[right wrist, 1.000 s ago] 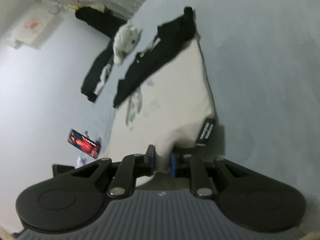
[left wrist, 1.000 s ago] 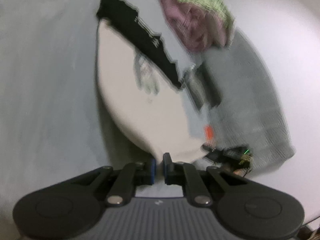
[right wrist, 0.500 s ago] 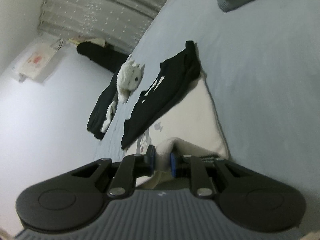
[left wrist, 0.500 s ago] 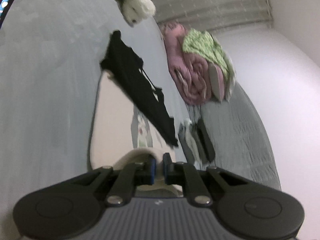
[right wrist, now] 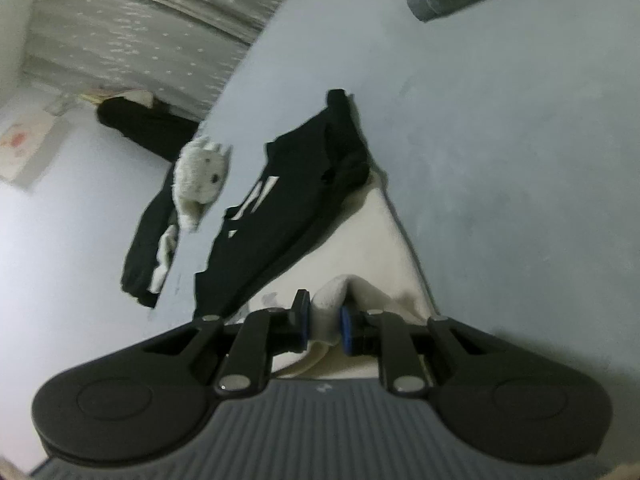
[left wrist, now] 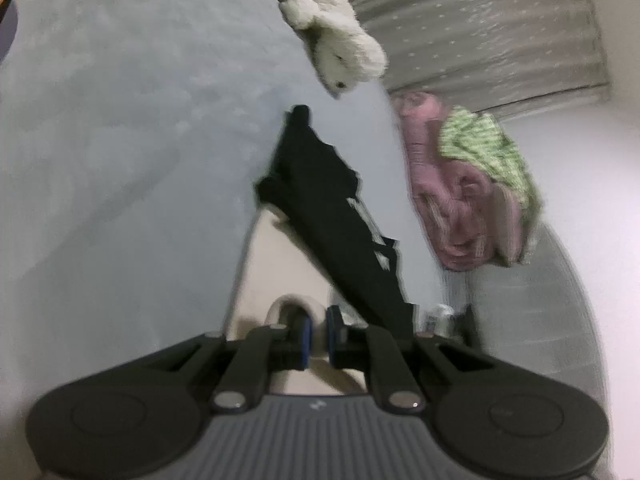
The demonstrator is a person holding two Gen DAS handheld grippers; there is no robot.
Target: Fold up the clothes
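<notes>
A cream garment (left wrist: 276,264) lies on the grey bed, its far end under a black garment (left wrist: 332,216) with white print. My left gripper (left wrist: 316,330) is shut on a bunched fold of the cream garment's near edge. My right gripper (right wrist: 324,320) is shut on another fold of the same cream garment (right wrist: 372,240), lifted off the bed. The black garment (right wrist: 288,200) lies across the cream one's far end in the right wrist view too.
A white plush toy (left wrist: 336,40) lies beyond the black garment. A pink and green bundle (left wrist: 472,192) sits at the right on a grey blanket (left wrist: 532,320). Another black garment (right wrist: 152,232) and the plush (right wrist: 200,176) lie at the left. A curtain (right wrist: 140,36) hangs behind.
Both grippers have carried the cream garment's near edge up and toward the black garment, so the cream cloth looks much shorter and doubles over at the fingers. Both stay shut.
</notes>
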